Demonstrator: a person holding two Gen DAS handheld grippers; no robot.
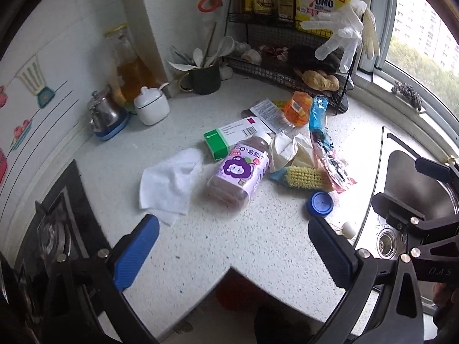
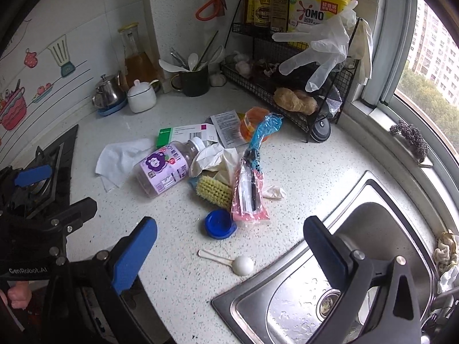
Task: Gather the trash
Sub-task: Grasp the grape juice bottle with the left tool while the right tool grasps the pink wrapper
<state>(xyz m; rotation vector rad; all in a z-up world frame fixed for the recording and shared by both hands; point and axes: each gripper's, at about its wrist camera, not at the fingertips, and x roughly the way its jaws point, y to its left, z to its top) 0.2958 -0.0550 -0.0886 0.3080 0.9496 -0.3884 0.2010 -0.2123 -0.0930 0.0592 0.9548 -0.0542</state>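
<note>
Trash lies in a heap on the speckled counter (image 1: 258,243): a purple juice bottle (image 1: 239,172) (image 2: 163,167) on its side, a white tissue (image 1: 169,183) (image 2: 122,157), a green-and-white box (image 1: 229,139) (image 2: 183,133), crumpled paper (image 1: 289,149), a yellow brush (image 1: 305,176) (image 2: 213,189), a pink-and-blue wrapper (image 2: 251,186) (image 1: 324,143), a blue cap (image 1: 320,203) (image 2: 219,223), an orange wrapper (image 1: 297,109) and a white spoon (image 2: 238,263). My left gripper (image 1: 232,246) hovers open before the bottle. My right gripper (image 2: 229,246) is open above the spoon and cap. Both are empty.
A steel sink (image 2: 358,258) (image 1: 416,189) lies to the right, a gas hob (image 1: 57,223) (image 2: 43,177) to the left. At the back stand a kettle (image 1: 104,114), white sugar pot (image 1: 150,106), utensil mug (image 1: 205,78) and a wire rack (image 2: 287,86) with bottles and hanging gloves (image 2: 321,48).
</note>
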